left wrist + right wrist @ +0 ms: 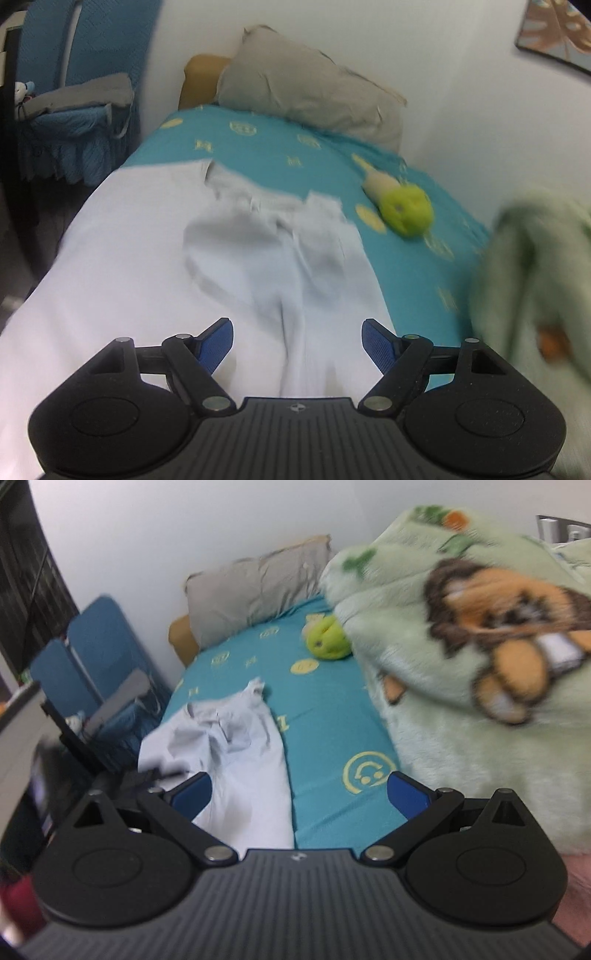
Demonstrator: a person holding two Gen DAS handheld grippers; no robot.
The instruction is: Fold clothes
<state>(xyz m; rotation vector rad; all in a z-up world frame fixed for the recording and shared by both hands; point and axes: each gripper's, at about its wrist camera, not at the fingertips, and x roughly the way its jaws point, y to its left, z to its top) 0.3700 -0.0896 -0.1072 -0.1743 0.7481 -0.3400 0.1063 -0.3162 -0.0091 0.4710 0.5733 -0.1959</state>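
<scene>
1. White fabric fills the middle of the left wrist view: one pair of white trousers lies spread on the bed, waistband toward the top of the frame and legs running down to the bottom edge.
2. In the right wrist view the same trousers sit at centre left, with their left edge at the side of the bed.
3. One left gripper stands at the bottom centre of its frame, its two blue pads spread wide with nothing between them; it is over the trouser legs, and contact cannot be told.
4. One right gripper is likewise wide apart and holds nothing; one pad is over the trousers, the other over the teal sheet.
5. That one sheet carries several yellow printed emblems.
6. One grey pillow leans on the white wall at the upper centre of the left view, and shows at the upper centre of the right view.
7. One yellow-green plush toy lies on the sheet at centre right, well apart from the trousers.
8. One pale green fleece blanket with a brown animal print fills the right side of the right view, heaped on the bed and touching the toy.
9. One blue chair stands at the upper left.
</scene>
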